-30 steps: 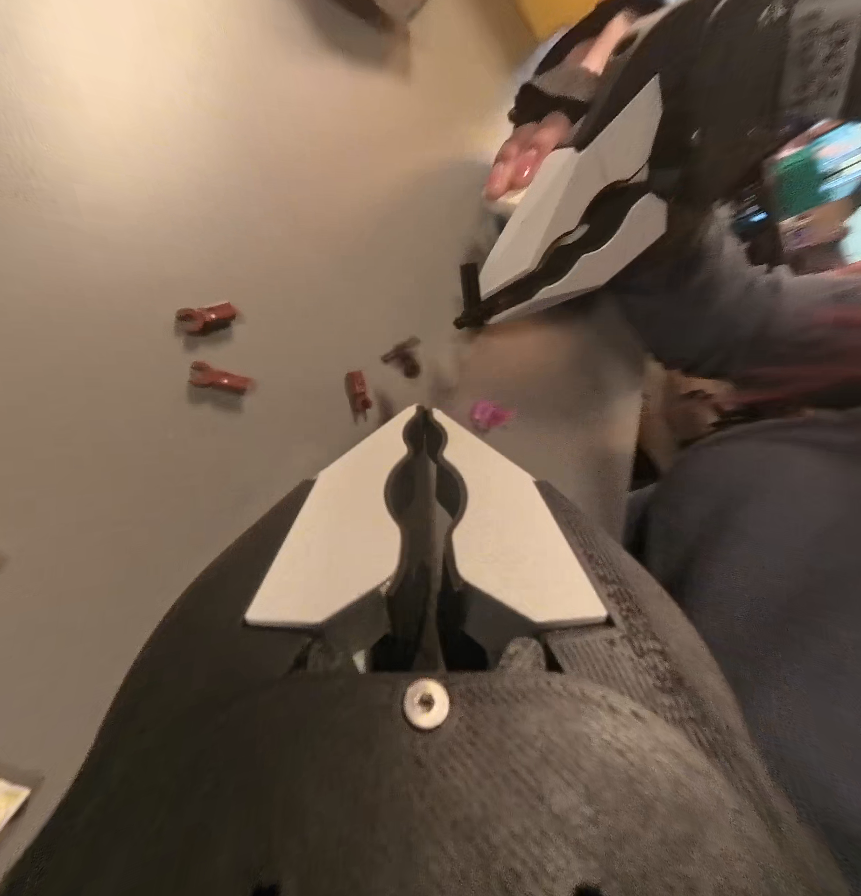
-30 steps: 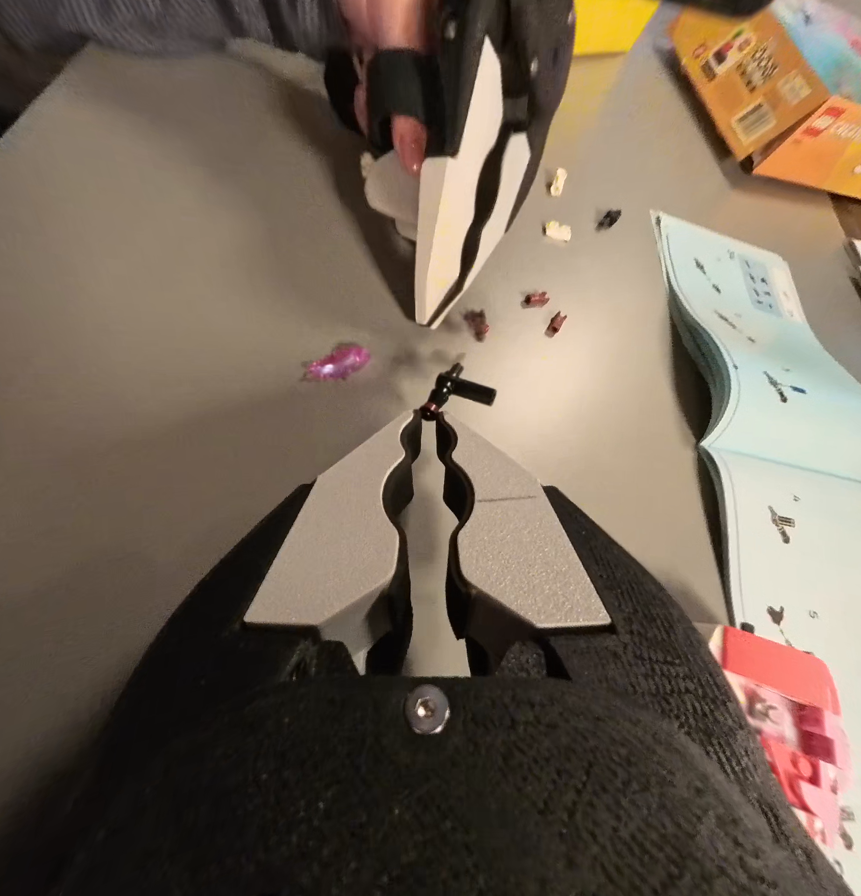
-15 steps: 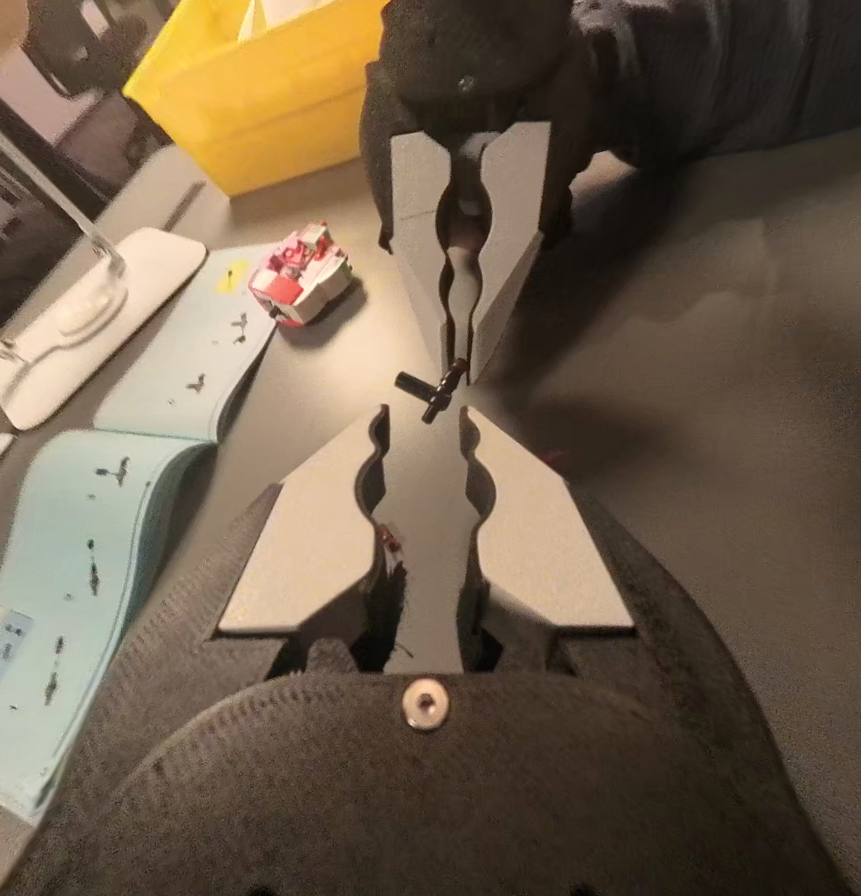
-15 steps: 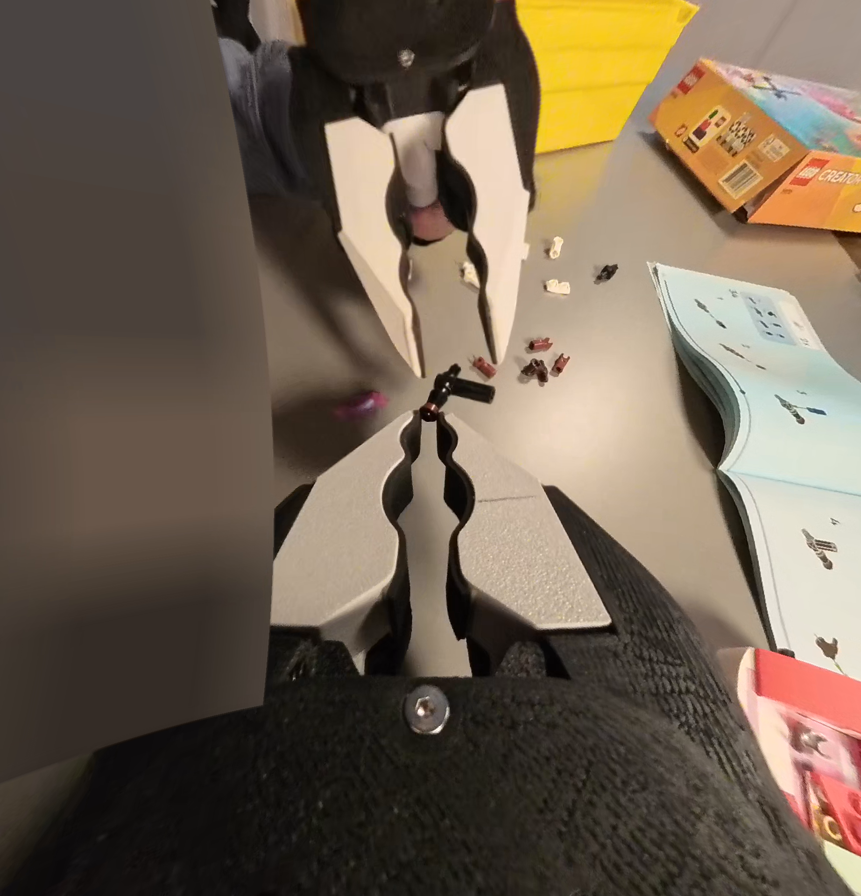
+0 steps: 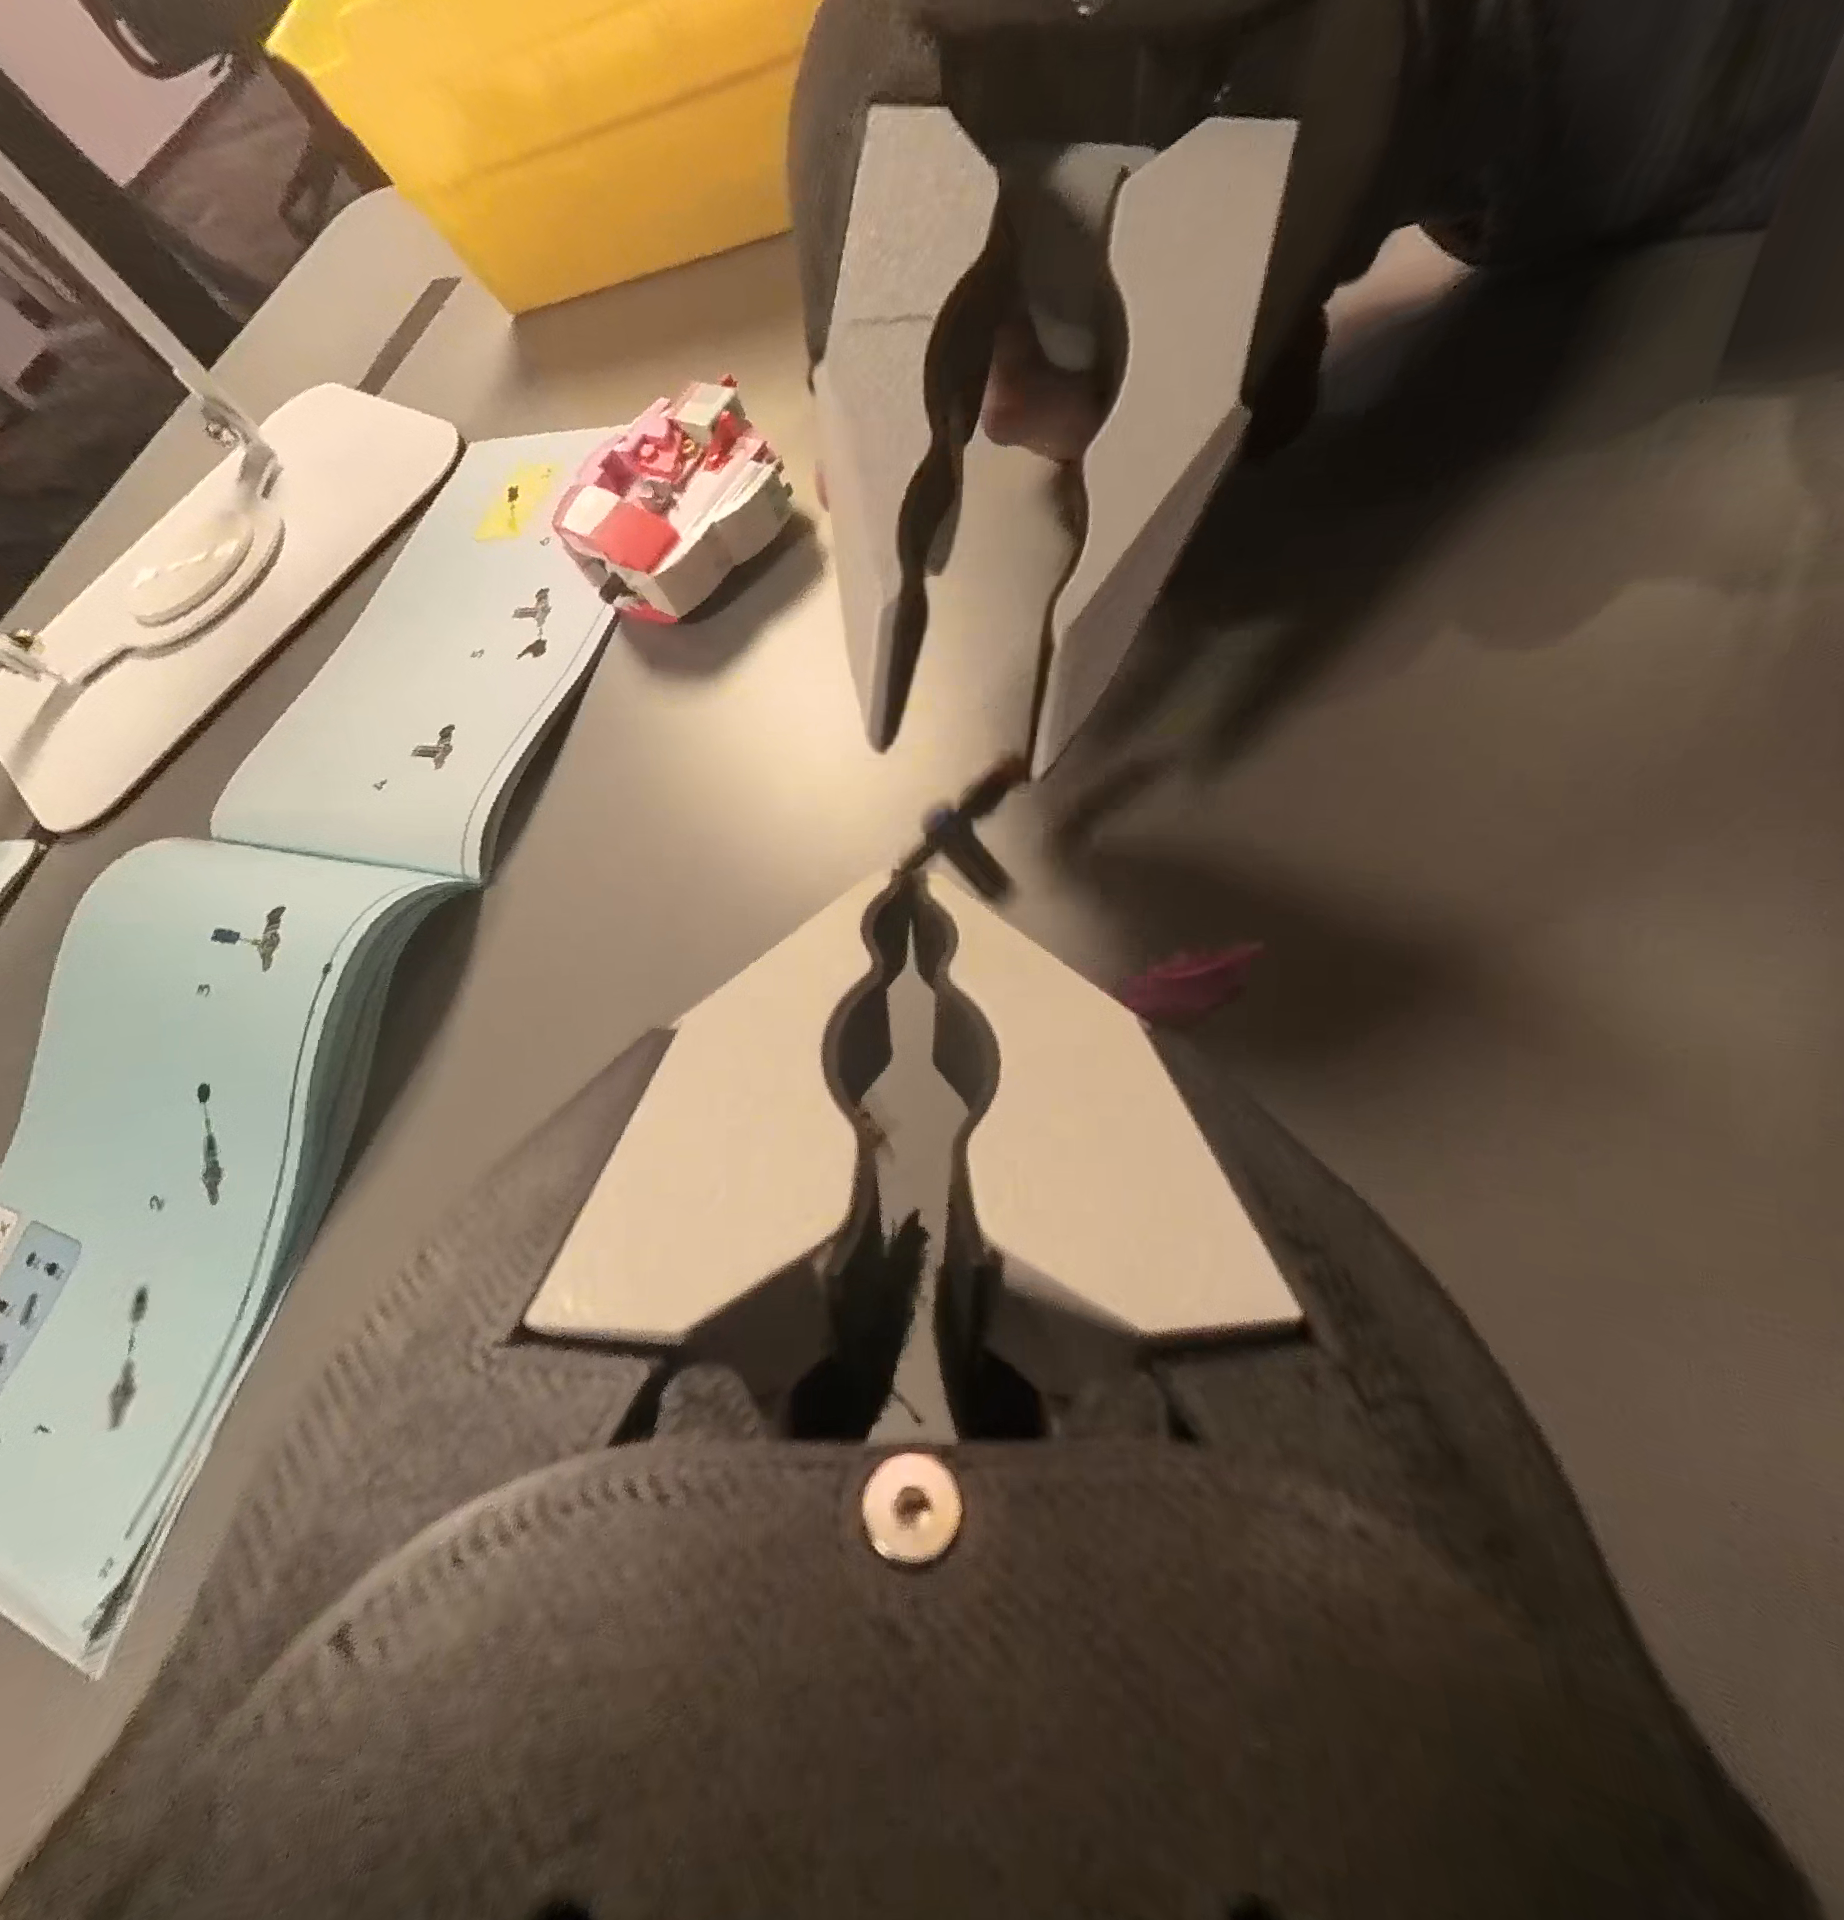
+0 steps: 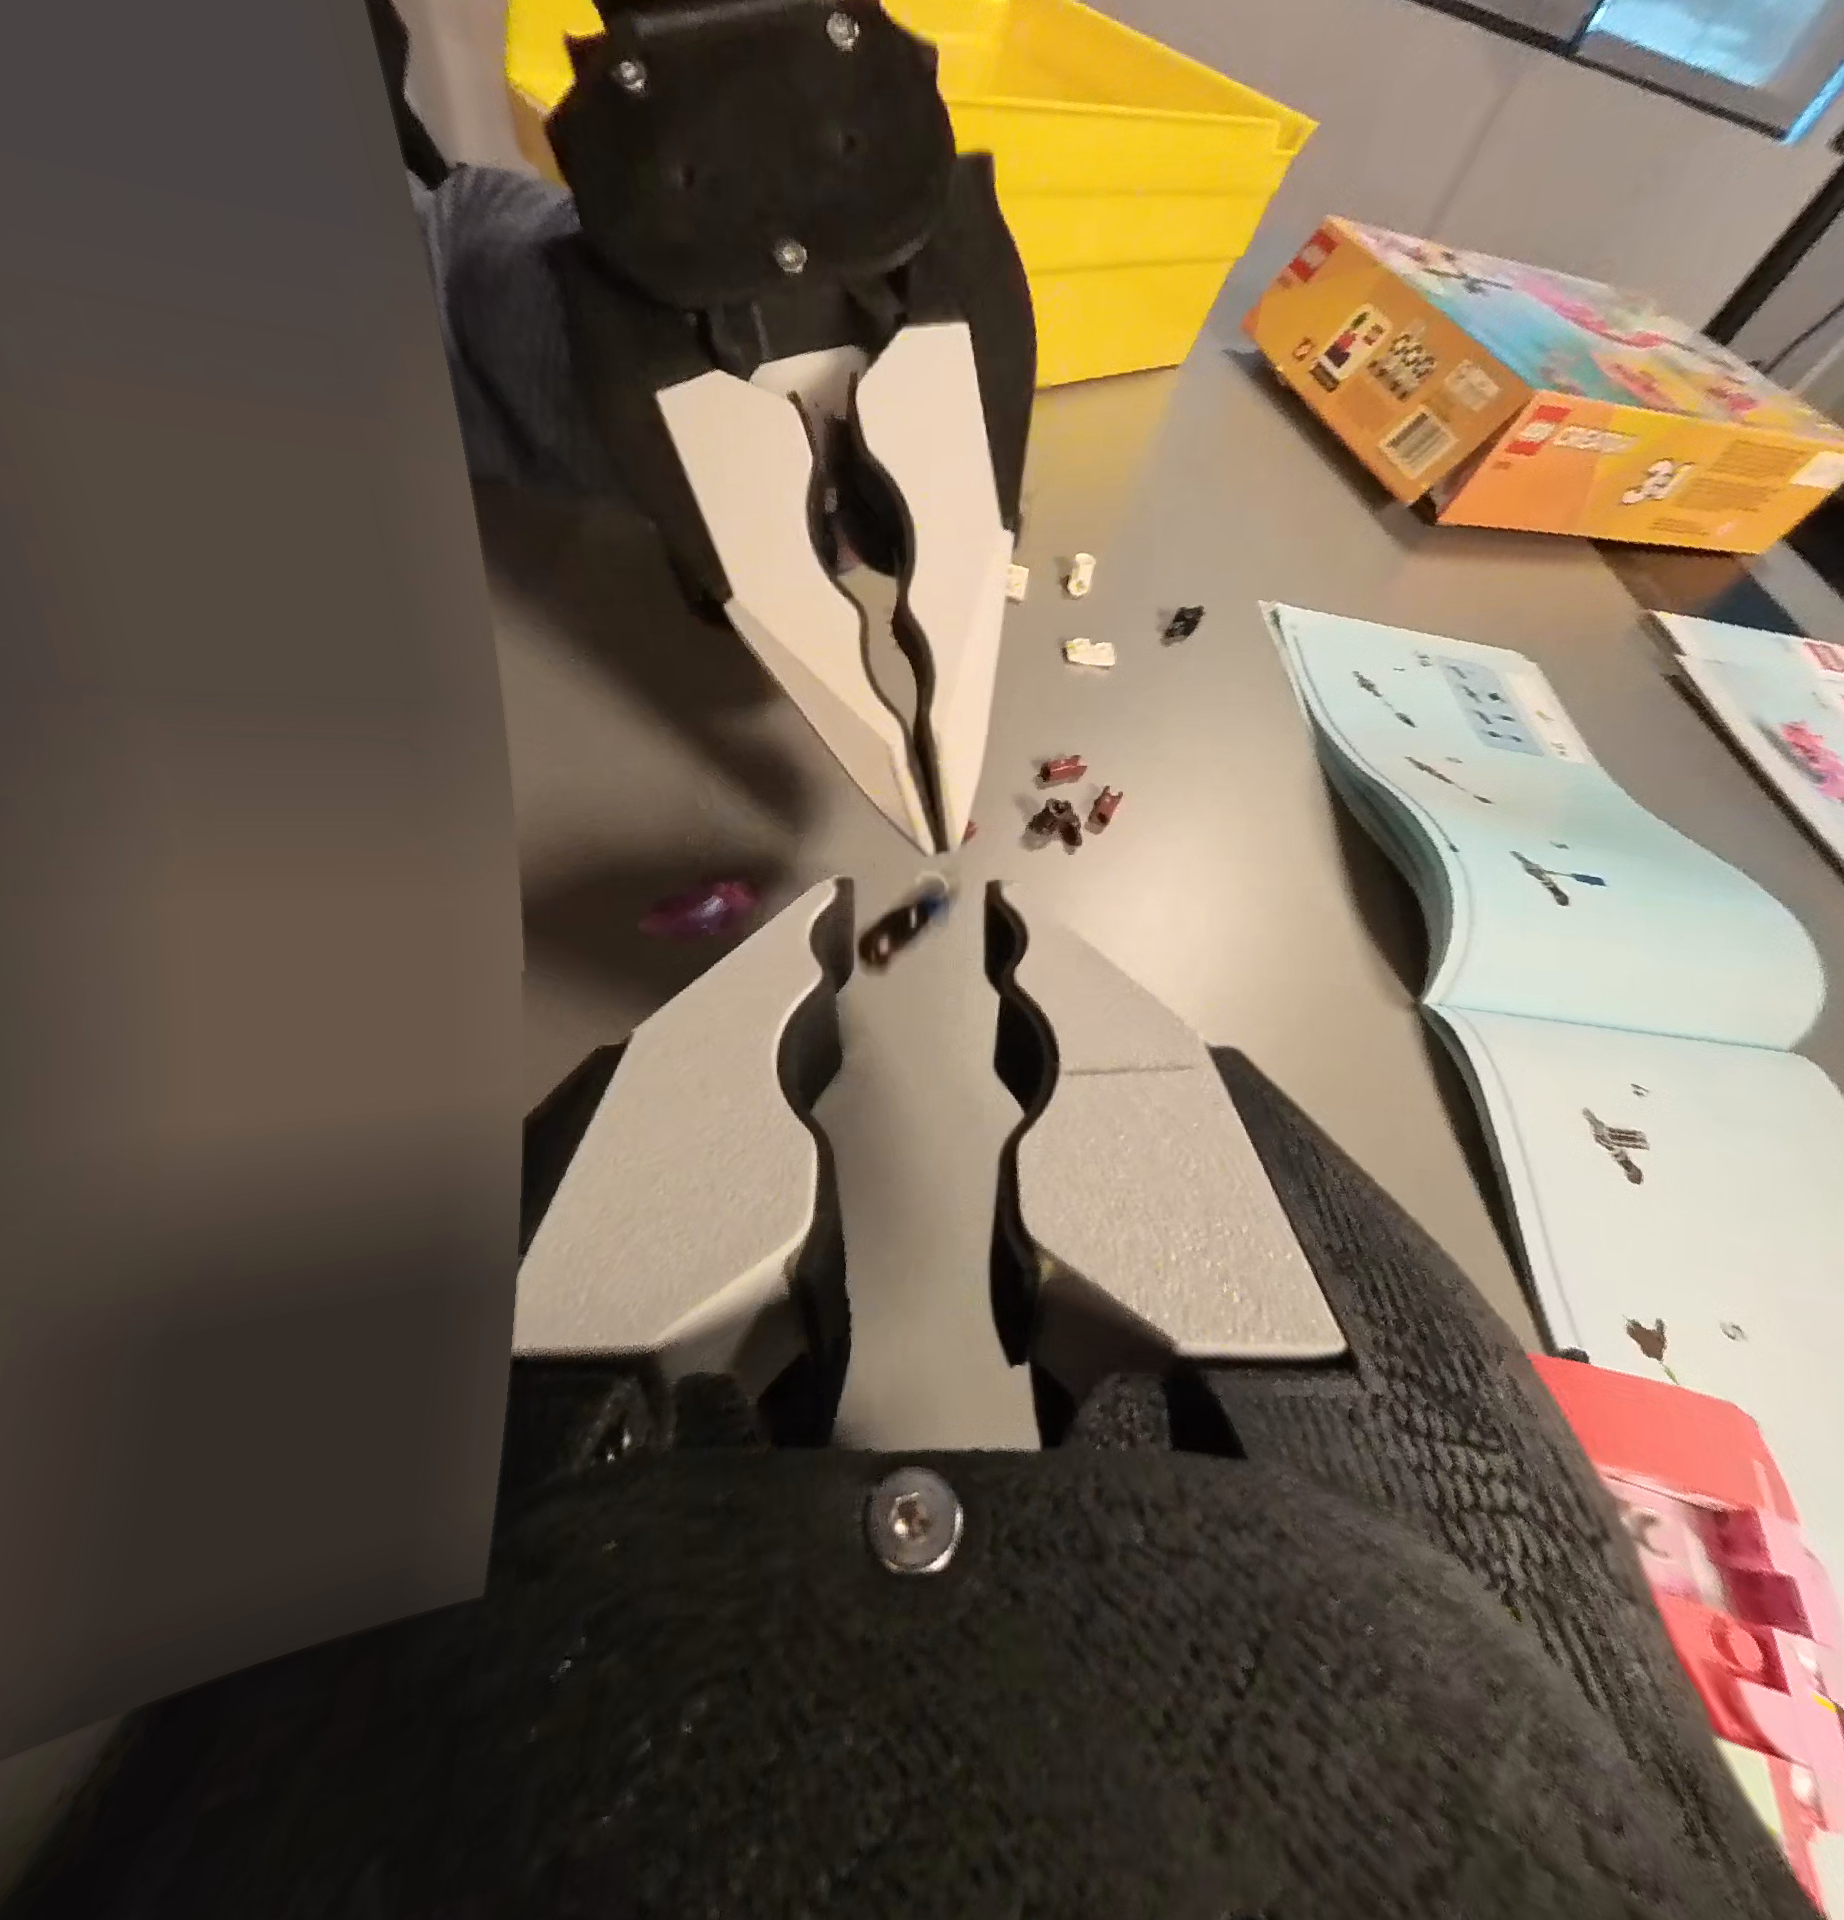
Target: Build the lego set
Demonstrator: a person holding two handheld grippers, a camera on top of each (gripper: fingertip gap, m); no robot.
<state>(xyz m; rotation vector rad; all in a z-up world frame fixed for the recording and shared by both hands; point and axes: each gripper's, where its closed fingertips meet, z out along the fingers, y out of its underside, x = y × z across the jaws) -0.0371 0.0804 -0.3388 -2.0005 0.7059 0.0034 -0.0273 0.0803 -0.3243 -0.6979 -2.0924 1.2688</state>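
Between the two opposed tips, above the grey table [image 6: 1209,499], a small black T-shaped toy-brick connector [image 5: 962,826] is pinched at one thin end by the closed left gripper [image 5: 910,883]. The right gripper [image 6: 918,920] is spread, its pads clear of the part. Judged risk: the shallow tip-only pinch may let the piece twist or drop. Loose dark-red pieces [image 6: 1063,769] appear only in the right wrist view; a white stand base [image 5: 222,582] only in the left.

Grey table [image 6: 1261,499]; booklet [image 6: 1583,883], bricks [image 6: 1069,805].
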